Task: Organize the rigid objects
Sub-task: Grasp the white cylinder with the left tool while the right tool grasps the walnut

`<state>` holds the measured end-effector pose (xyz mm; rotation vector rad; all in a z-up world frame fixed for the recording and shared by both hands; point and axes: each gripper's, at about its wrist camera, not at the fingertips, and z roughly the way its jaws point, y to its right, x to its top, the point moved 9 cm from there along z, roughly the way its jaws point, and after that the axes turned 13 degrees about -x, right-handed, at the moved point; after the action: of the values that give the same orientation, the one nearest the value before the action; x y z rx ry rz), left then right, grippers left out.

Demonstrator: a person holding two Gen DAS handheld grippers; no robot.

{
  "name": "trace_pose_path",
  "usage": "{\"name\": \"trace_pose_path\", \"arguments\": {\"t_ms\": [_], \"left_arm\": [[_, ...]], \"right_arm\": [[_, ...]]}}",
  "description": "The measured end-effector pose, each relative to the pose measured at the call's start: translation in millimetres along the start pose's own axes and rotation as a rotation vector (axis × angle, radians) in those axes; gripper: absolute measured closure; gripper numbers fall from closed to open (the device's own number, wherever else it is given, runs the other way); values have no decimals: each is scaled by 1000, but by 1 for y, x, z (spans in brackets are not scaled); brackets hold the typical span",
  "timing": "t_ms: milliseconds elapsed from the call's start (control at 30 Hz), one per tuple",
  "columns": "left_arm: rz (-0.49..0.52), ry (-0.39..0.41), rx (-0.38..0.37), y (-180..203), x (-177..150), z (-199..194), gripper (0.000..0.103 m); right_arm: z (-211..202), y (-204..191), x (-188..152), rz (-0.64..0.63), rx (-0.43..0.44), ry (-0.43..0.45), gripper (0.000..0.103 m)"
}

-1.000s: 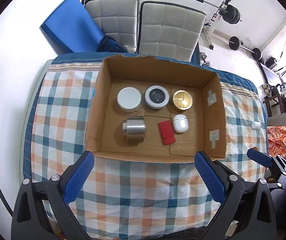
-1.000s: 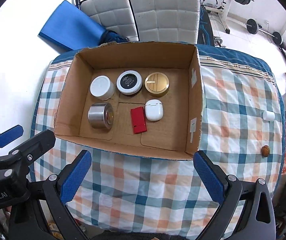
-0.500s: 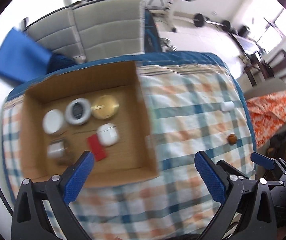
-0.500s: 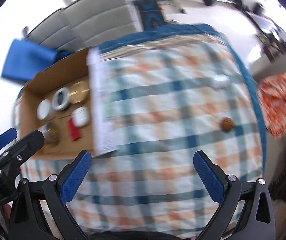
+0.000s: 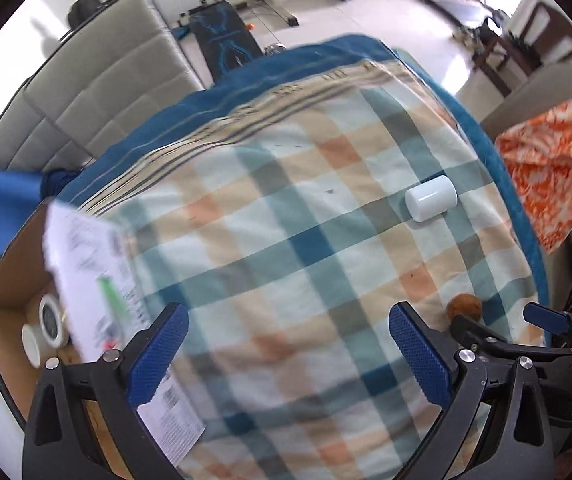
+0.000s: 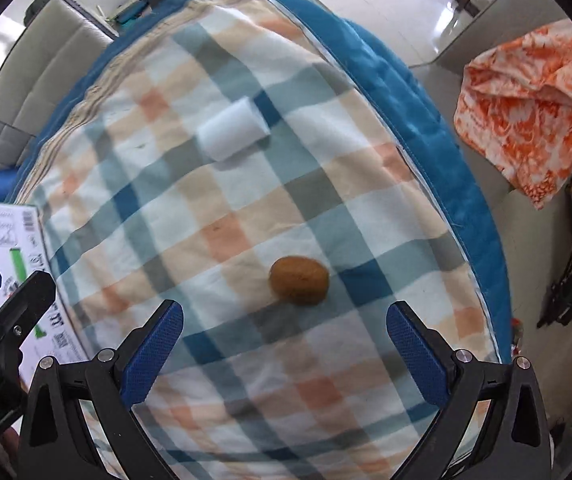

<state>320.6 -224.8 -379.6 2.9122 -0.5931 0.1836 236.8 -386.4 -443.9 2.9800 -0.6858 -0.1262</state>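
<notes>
Left wrist: box (image 5: 9,280) interior w/ jars | right wrist: brown obj (image 6: 299,280) unobstructed | both grippers (image 5: 288,354) (image 6: 283,350) open, empty

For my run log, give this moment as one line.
left gripper open | right gripper open, facing brown ball | white cylinder on cloth | box left

The left gripper (image 5: 288,354) is held above the surface with its jaws spread wide, nothing between the blue pads (image 5: 157,354) (both sit low in its own view, pointing forward and down). The right gripper (image 6: 283,354) is likewise wide apart and empty, tilted downward. In the right wrist view the left gripper shows at the near left edge; in the left view the right one appears at the near right.
</notes>
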Motion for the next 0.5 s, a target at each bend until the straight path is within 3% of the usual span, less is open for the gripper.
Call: {"name": "trace_pose_path", "arguments": {"t_ms": [133, 200, 267, 333, 500], "left_arm": [[49, -32, 24, 14, 14, 20, 0], [67, -50, 31, 20, 19, 29, 0], [85, -64, 33, 26, 22, 36, 0], [104, -81, 38, 32, 25, 43, 0], [138, -95, -26, 53, 41, 56, 0]], "right_arm": [[29, 4, 5, 6, 27, -58, 5], [41, 2, 2, -21, 20, -77, 17], [50, 4, 1, -30, 6, -83, 45], [51, 8, 4, -26, -2, -63, 60], [41, 29, 21, -28, 26, -44, 60]]}}
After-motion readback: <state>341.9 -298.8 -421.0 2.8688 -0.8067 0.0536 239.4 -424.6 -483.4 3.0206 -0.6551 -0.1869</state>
